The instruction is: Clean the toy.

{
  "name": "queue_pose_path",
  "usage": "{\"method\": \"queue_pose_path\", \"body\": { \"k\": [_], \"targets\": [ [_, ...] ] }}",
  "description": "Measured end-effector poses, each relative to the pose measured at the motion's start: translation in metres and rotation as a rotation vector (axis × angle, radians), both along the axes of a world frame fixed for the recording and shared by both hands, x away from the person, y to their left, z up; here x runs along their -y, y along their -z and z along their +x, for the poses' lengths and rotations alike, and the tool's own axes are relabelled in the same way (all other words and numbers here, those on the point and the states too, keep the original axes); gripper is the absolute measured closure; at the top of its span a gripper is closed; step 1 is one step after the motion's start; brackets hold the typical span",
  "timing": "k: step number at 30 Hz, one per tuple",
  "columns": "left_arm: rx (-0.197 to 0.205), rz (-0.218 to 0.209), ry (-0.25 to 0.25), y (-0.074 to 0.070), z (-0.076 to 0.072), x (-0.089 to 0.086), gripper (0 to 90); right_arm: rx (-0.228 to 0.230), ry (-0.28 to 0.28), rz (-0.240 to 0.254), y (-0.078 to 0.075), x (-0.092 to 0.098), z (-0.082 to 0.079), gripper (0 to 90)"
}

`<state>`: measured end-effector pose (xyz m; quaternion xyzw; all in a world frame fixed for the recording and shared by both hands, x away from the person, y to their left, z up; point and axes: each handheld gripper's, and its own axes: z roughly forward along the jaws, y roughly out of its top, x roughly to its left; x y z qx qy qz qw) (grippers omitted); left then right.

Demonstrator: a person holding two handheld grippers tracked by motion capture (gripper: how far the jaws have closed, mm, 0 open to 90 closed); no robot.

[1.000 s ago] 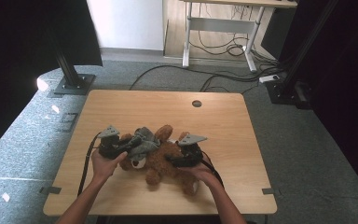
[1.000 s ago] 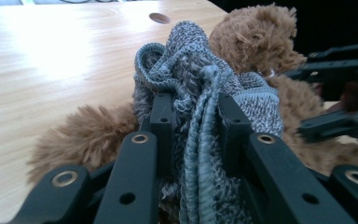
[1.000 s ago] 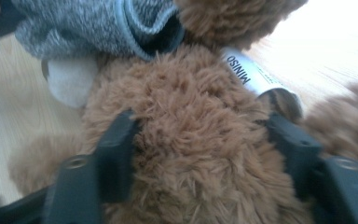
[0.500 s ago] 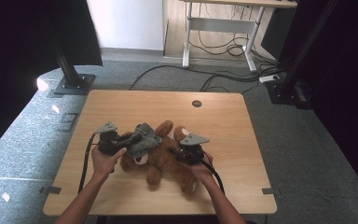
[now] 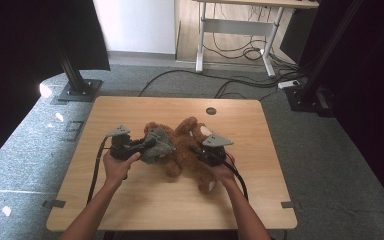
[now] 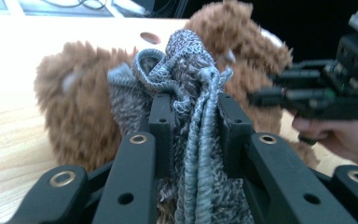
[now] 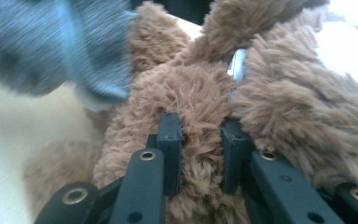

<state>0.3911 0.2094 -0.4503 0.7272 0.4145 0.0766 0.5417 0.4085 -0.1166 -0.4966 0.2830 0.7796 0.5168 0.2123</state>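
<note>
A stuffed bear (image 5: pixel 185 145) lies on the table (image 5: pixel 145 200) near its middle, sprawled across it from left to right. A knitted garment (image 5: pixel 156 146) sits on the bear's left part, bunched up. The left gripper (image 5: pixel 147 144) is at the left of the bear, its jaws closed around a fold of the knitted garment (image 6: pixel 191 107), with the bear (image 6: pixel 79 107) behind it. The right gripper (image 5: pixel 200 151) is at the right of the bear, its jaws pressed into the bear's fur (image 7: pixel 200 107). A round hole (image 5: pixel 210 110) lies in the table behind the bear. Behind the table, a desk frame (image 5: pixel 235 30) stands on the floor, with cables (image 5: pixel 240 52) under it.
</note>
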Motion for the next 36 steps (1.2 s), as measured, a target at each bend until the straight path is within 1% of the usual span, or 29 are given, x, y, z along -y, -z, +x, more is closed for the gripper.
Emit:
{"method": "queue_pose_path", "body": {
  "k": [1, 2, 4, 6, 9, 12, 13, 15, 16, 18, 19, 23, 25, 26, 27, 28, 29, 31, 33, 34, 36],
  "targets": [
    [0.009, -0.013, 0.0, -0.004, -0.002, -0.002, 70.9, 0.011, -0.016, -0.003, 0.001, 0.0, -0.004, 73.4],
    [0.011, -0.021, 0.001, -0.006, -0.003, -0.003, 70.9, 0.019, -0.042, 0.002, 0.004, 0.0, -0.011, 73.1],
    [0.008, -0.05, 0.006, -0.011, -0.004, -0.006, 71.0, 0.046, -0.079, 0.002, 0.008, 0.002, -0.02, 72.6],
    [0.003, -0.068, 0.007, -0.015, -0.004, -0.007, 70.9, 0.072, -0.112, -0.003, 0.011, 0.002, -0.03, 72.1],
    [0.0, -0.06, 0.006, -0.016, -0.003, -0.004, 70.9, 0.098, -0.147, -0.022, 0.014, 0.002, -0.043, 71.2],
    [-0.02, -0.054, 0.0, -0.012, 0.002, 0.001, 70.8, 0.105, -0.163, -0.031, 0.014, 0.002, -0.05, 70.5],
    [-0.025, -0.053, -0.001, -0.011, 0.004, 0.001, 70.9, 0.1, -0.167, -0.028, 0.014, 0.003, -0.05, 70.4],
    [-0.051, -0.037, 0.004, -0.007, 0.008, 0.003, 70.8, 0.091, -0.167, -0.015, 0.015, 0.004, -0.05, 69.6],
    [-0.067, -0.023, 0.013, -0.003, 0.01, 0.004, 70.8, 0.09, -0.165, -0.011, 0.015, 0.004, -0.05, 69.3],
    [-0.077, 0.011, 0.033, 0.003, 0.012, 0.008, 70.9, 0.082, -0.163, -0.001, 0.015, 0.004, -0.049, 68.1],
    [-0.082, 0.016, 0.041, 0.005, 0.012, 0.008, 71.0, 0.075, -0.158, 0.009, 0.015, 0.005, -0.049, 67.6],
    [-0.091, 0.007, 0.038, 0.012, 0.012, 0.006, 71.6, 0.055, -0.151, 0.027, 0.014, 0.006, -0.048, 64.6],
    [-0.099, -0.006, 0.038, 0.018, 0.011, 0.004, 72.1, 0.044, -0.135, 0.043, 0.014, 0.006, -0.048, 60.2],
    [-0.1, -0.013, 0.038, 0.019, 0.01, 0.004, 72.5, 0.027, -0.123, 0.064, 0.012, 0.007, -0.048, 57.4],
    [-0.098, -0.018, 0.039, 0.021, 0.009, 0.004, 72.7, 0.02, -0.117, 0.07, 0.011, 0.008, -0.048, 54.8],
    [-0.095, -0.018, 0.037, 0.022, 0.007, 0.005, 72.9, 0.007, -0.107, 0.079, 0.008, 0.009, -0.049, 51.6],
    [-0.09, -0.017, 0.034, 0.023, 0.006, 0.005, 73.1, -0.017, -0.096, 0.105, 0.004, 0.011, -0.049, 48.3],
    [-0.085, -0.019, 0.03, 0.025, 0.004, 0.005, 73.2, -0.04, -0.085, 0.138, -0.004, 0.014, -0.049, 41.8],
    [-0.079, -0.018, 0.027, 0.026, 0.002, 0.006, 73.4, -0.055, -0.073, 0.149, -0.015, 0.018, -0.049, 38.0],
    [-0.078, -0.017, 0.027, 0.026, 0.001, 0.006, 73.5, -0.07, -0.052, 0.15, -0.021, 0.019, -0.048, 34.8],
    [-0.074, -0.017, 0.027, 0.027, -0.002, 0.006, 73.6, -0.08, -0.025, 0.149, -0.029, 0.019, -0.046, 31.4]
  ]
}}
